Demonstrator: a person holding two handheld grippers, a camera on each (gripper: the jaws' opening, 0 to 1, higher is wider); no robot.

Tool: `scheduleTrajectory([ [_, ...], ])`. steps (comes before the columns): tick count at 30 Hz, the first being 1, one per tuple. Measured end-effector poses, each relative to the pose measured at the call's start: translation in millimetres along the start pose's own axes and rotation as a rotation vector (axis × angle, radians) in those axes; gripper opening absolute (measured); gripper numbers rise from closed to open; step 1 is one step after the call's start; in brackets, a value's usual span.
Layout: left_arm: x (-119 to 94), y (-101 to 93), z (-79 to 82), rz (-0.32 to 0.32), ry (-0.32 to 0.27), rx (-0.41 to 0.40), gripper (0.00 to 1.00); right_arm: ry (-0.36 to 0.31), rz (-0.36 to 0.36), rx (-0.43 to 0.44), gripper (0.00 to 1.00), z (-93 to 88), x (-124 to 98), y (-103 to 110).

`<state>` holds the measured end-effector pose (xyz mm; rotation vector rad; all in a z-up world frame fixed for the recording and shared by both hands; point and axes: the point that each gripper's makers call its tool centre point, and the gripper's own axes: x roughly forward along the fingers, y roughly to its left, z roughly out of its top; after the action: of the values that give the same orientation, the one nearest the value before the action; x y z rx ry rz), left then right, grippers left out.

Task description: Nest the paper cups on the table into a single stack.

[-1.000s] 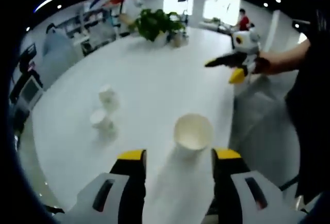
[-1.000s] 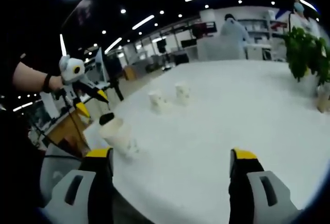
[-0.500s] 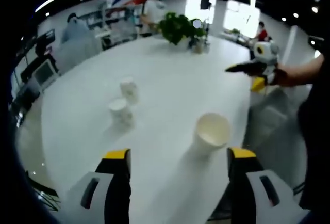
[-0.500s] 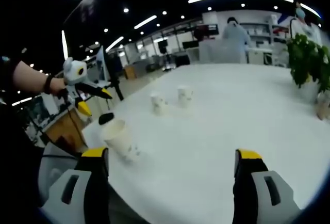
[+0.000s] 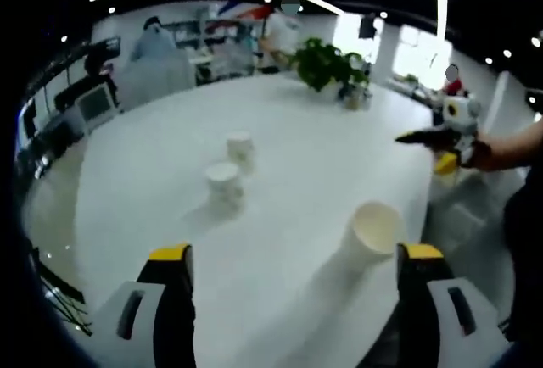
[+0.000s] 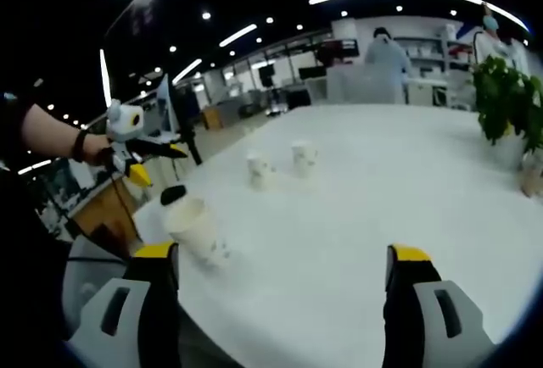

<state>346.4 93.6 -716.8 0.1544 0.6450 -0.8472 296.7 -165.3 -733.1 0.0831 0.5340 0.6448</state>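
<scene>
Three white paper cups stand apart on the white round table [image 5: 153, 173]. The nearest cup [image 5: 373, 231] stands mouth up near the table's edge, just ahead of my left gripper [image 5: 295, 253] and toward its right jaw. That gripper is open and holds nothing. Two more cups [image 5: 225, 183] [image 5: 241, 146] stand close together farther in. In the right gripper view the near cup [image 6: 193, 225] is at the left, the pair [image 6: 258, 167] [image 6: 304, 155] beyond it. My right gripper [image 6: 282, 253] is open and empty over the table, and it shows in the left gripper view [image 5: 445, 135].
A potted plant [image 5: 327, 63] stands at the table's far side, seen also in the right gripper view [image 6: 505, 101]. The left gripper [image 6: 131, 143] hangs off the table's edge at the left. People stand by counters in the background.
My left gripper's jaws have spread wider and it has drawn back from the near cup. The cups have stayed where they were. The right gripper has hardly moved.
</scene>
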Motion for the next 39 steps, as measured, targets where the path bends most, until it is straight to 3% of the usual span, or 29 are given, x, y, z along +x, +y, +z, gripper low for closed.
scheduleTrajectory([
  [11,16,14.9,3.4,0.014,-0.04,-0.068,0.99,0.018,-0.006,0.003,1.0,-3.8,2,0],
  [14,19,20.8,7.7,0.036,-0.066,-0.038,0.99,0.018,-0.011,0.004,1.0,-4.1,3,1],
  [21,39,32.6,6.8,0.042,-0.059,-0.043,0.99,0.021,-0.021,0.004,1.0,-2.1,6,2],
  [28,62,42.5,18.9,0.035,-0.106,-0.076,0.99,0.033,-0.025,-0.011,1.0,0.8,8,4],
  [39,98,64.4,21.3,0.044,-0.116,-0.098,0.98,0.048,-0.055,0.01,1.0,-0.4,5,1],
])
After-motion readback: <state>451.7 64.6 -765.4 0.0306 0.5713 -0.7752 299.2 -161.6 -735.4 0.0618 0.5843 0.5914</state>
